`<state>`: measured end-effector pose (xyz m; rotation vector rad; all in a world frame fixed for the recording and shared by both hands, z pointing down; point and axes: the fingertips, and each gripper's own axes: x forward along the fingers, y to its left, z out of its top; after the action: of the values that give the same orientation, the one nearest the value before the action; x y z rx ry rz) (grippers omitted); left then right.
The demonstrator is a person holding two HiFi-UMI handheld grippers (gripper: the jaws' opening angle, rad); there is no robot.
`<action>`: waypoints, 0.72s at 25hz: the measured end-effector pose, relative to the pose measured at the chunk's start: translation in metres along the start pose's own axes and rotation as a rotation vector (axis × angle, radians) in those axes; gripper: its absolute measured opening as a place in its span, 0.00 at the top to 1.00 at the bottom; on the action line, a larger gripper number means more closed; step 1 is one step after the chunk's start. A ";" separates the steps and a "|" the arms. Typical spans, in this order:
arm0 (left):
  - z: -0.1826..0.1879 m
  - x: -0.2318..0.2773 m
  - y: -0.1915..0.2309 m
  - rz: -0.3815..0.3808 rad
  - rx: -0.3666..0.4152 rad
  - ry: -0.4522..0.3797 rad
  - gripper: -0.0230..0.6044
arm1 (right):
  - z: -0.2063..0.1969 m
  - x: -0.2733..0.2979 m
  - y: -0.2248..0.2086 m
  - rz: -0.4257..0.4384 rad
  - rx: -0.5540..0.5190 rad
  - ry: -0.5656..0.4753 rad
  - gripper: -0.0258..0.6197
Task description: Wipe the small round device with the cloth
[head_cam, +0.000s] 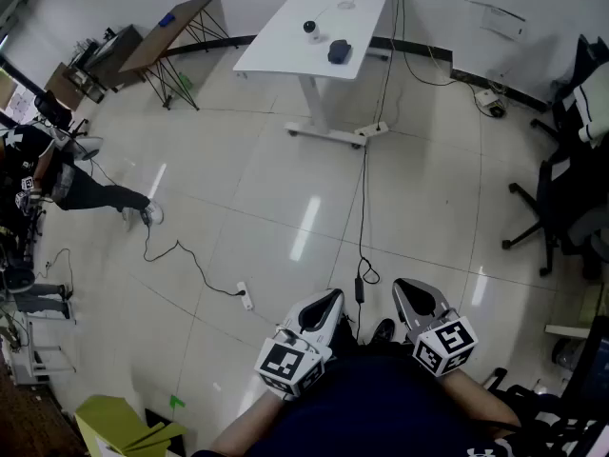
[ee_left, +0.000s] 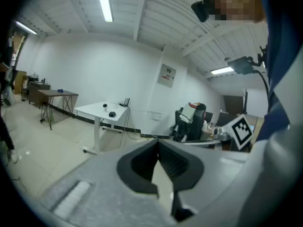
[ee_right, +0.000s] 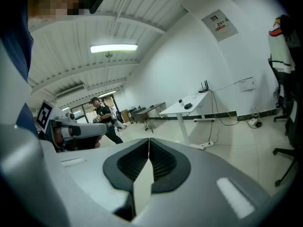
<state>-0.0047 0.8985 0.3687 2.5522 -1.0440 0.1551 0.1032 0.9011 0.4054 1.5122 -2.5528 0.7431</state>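
On the far white table (head_cam: 285,41) stands a small round device (head_cam: 310,27), black with a white base, and beside it lies a dark folded cloth (head_cam: 339,51). Both show tiny in the left gripper view, the device (ee_left: 105,106) and the cloth (ee_left: 112,114), and in the right gripper view as the device (ee_right: 180,101) and cloth (ee_right: 188,106). My left gripper (head_cam: 335,298) and right gripper (head_cam: 407,286) are held close to my body, far from the table. Both are shut with nothing between the jaws.
A cable (head_cam: 363,198) runs from the table across the tiled floor to a power strip (head_cam: 245,296). A wooden trestle table (head_cam: 166,34) stands at the back left. Office chairs (head_cam: 561,208) are at the right. A person (head_cam: 38,174) stands at the left.
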 end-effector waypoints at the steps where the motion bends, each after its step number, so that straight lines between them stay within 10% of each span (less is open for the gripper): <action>1: 0.003 0.001 0.012 -0.006 -0.003 -0.004 0.96 | 0.003 0.009 0.001 -0.012 -0.003 0.000 0.94; 18: 0.041 0.026 0.143 -0.102 -0.123 0.038 0.96 | 0.044 0.121 0.030 -0.124 -0.081 0.084 0.94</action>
<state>-0.0869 0.7723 0.3801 2.4745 -0.8798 0.1082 0.0238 0.7958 0.3934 1.5623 -2.3736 0.6654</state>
